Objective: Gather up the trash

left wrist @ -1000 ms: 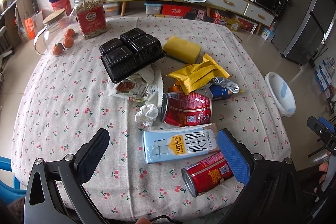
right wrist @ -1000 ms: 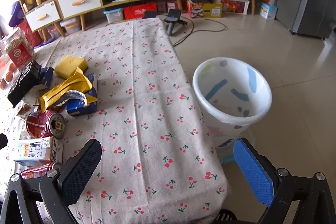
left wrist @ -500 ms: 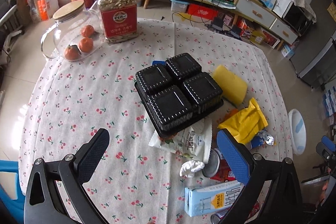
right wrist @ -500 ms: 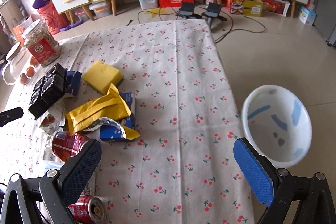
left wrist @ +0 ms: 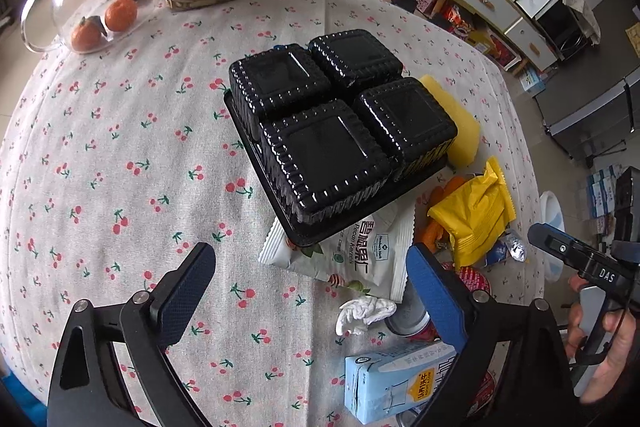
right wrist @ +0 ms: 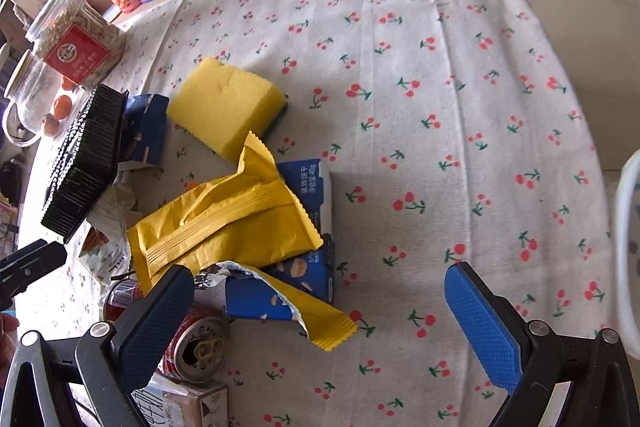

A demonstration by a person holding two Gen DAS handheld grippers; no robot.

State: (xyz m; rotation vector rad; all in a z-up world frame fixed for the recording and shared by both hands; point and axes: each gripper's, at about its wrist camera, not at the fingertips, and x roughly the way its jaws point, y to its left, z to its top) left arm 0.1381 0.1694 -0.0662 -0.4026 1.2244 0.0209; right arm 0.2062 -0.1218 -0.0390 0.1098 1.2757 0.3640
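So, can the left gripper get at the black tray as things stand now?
Probably yes. The left gripper is open and empty, and the black tray lies straight ahead of its fingers, on top of the white wrapper, with nothing over it.

The left wrist view looks down close over the black tray (left wrist: 340,131) at frame centre. The right wrist view faces across the table from lower down. Both share that tray (right wrist: 86,163) and the yellow wrapper (left wrist: 474,211) (right wrist: 224,227).

White snack bag (left wrist: 362,255) – "Pecan Kernels", "Member's Mark"; right gripper's handle (left wrist: 592,269) – "DAS".
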